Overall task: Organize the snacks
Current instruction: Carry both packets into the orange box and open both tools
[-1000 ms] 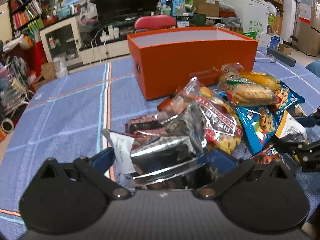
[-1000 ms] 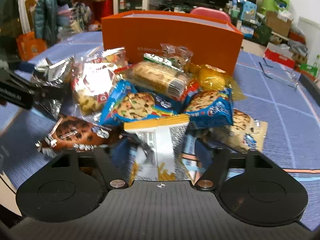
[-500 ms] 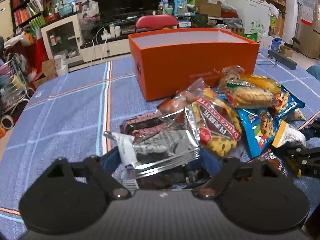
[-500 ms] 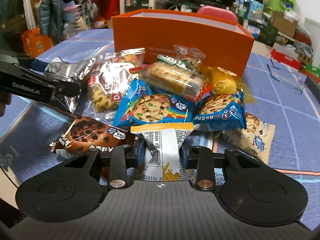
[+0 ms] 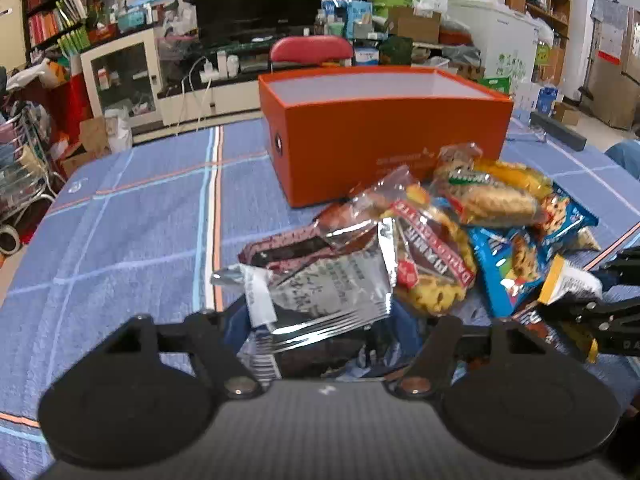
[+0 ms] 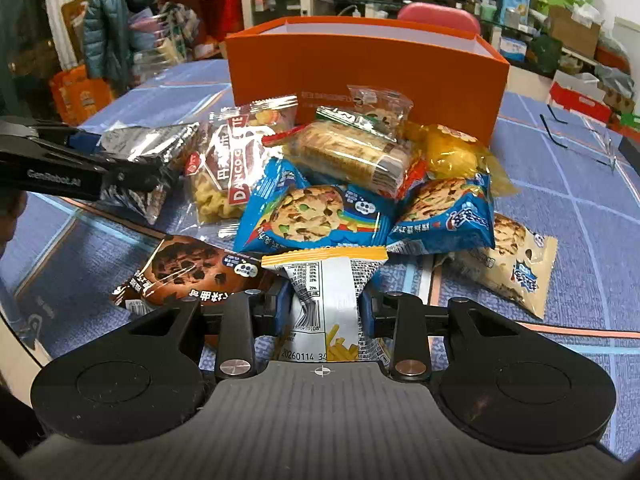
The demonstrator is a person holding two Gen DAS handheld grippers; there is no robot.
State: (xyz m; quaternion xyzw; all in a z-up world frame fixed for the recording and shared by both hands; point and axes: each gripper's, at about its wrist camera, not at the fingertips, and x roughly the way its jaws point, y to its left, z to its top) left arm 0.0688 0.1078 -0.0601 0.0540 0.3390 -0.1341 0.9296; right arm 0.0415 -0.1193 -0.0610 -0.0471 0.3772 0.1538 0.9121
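Observation:
A pile of snack packets lies on the blue table in front of an open orange box point(image 5: 384, 136), also in the right wrist view point(image 6: 364, 68). My left gripper point(image 5: 324, 328) is open around a silver foil packet point(image 5: 320, 288), which sits between its wide-apart fingers; the same packet shows in the right wrist view point(image 6: 152, 148). My right gripper point(image 6: 326, 308) is shut on a white and yellow fries packet point(image 6: 324, 280), which also shows in the left wrist view point(image 5: 568, 284). Blue cookie packets point(image 6: 312, 216) and a brown cookie packet point(image 6: 188, 268) lie right beside it.
A clear biscuit packet point(image 6: 352, 152), a yellow packet point(image 6: 456, 152) and a red-labelled crisp packet point(image 6: 228, 168) top the pile. A beige cookie packet point(image 6: 516, 264) lies to the right. A red chair point(image 5: 312, 50) stands behind the box, with room clutter beyond.
My right gripper has closed on the fries packet. My left gripper has drawn back and lowered a little, and the silver packet has settled lower between its fingers.

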